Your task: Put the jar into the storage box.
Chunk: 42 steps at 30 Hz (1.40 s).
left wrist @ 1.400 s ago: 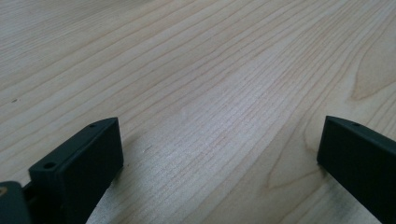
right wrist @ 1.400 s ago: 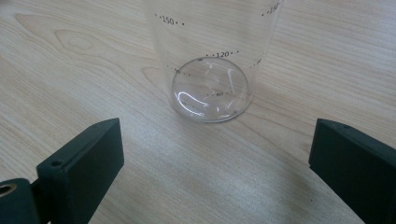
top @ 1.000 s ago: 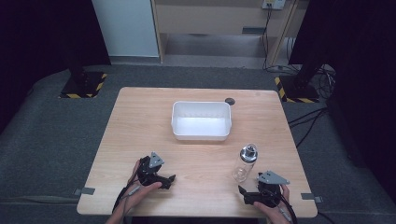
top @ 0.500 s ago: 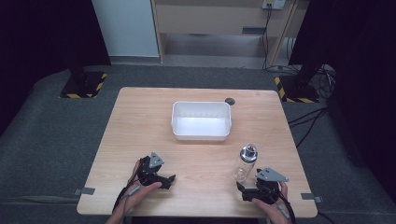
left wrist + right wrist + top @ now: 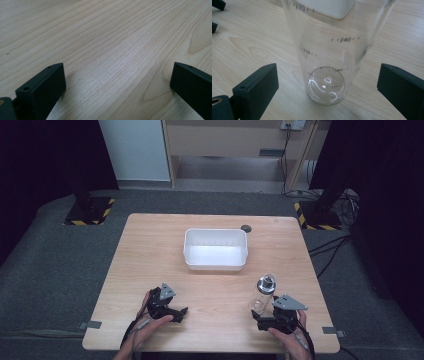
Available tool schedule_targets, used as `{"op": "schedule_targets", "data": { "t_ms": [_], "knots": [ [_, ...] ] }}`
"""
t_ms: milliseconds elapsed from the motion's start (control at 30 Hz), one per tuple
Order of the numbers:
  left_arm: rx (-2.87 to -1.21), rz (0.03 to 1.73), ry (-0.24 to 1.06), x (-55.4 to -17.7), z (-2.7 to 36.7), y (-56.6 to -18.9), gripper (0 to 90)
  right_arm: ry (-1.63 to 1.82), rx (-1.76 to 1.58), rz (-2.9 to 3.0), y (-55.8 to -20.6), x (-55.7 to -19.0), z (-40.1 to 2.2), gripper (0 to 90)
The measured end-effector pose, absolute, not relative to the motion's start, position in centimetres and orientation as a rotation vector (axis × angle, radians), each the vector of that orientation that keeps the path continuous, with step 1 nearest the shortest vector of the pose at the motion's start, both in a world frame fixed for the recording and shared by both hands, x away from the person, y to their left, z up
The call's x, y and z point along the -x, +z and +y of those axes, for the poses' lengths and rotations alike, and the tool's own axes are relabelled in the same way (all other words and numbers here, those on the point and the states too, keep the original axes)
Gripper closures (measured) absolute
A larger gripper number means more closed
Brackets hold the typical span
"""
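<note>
A clear glass bottle (image 5: 262, 295) with printed measuring marks and a metal cap stands upright near the table's front right. My right gripper (image 5: 265, 320) rests just in front of it, open. In the right gripper view the bottle (image 5: 329, 57) stands between and just beyond the two wide-spread jaws, untouched. My left gripper (image 5: 181, 311) lies on the wooden table (image 5: 150, 250) at the front left, held by a hand. It is open, with bare wood (image 5: 112, 50) between its jaws.
A white rectangular tub (image 5: 216, 249) sits empty at the table's middle, farther back. A small dark round thing (image 5: 246, 228) lies behind its right corner. Grey tape tabs (image 5: 90, 325) mark the table's front corners. Dark carpet surrounds the table.
</note>
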<state>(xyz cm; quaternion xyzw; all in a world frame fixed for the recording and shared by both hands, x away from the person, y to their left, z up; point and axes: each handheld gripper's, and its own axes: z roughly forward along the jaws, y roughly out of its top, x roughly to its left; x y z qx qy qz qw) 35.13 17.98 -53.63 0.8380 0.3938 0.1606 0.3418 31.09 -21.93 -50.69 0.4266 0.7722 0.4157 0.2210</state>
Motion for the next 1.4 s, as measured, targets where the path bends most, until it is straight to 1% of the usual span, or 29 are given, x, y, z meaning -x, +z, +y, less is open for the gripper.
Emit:
{"op": "schedule_targets", "data": {
  "t_ms": [300, 633, 767, 900, 933, 1033, 1400],
  "knots": [
    [-2.179, 1.024, 0.417, -35.1, 18.0, -53.6, 0.0, 1.171, -1.159, 2.115, -50.2, -31.6, -21.7, 5.8],
    [-2.179, 1.024, 0.418, -35.1, 18.0, -53.6, 0.0, 1.205, -1.154, 2.079, -49.7, -32.1, -21.4, 10.9],
    [-2.179, 1.024, 0.418, -35.1, 18.0, -53.6, 0.0, 1.216, -1.147, 2.075, -49.5, -32.2, -21.4, 14.4],
    [-2.179, 1.024, 0.417, -35.1, 18.0, -53.6, 0.0, 1.227, -1.127, 2.077, -49.2, -32.2, -21.3, 21.9],
    [-2.179, 1.024, 0.417, -35.1, 18.0, -53.6, 0.0, 1.227, -1.127, 2.077, -49.2, -32.2, -21.3, 21.9],
    [-2.179, 1.024, 0.418, -35.1, 18.0, -53.6, 0.0, 1.220, -1.103, 2.078, -49.1, -32.2, -21.3, 30.7],
    [-2.179, 1.024, 0.417, -35.1, 18.0, -53.6, 0.0, 1.228, -1.080, 2.065, -48.7, -32.4, -20.9, 31.5]
  ]
}}
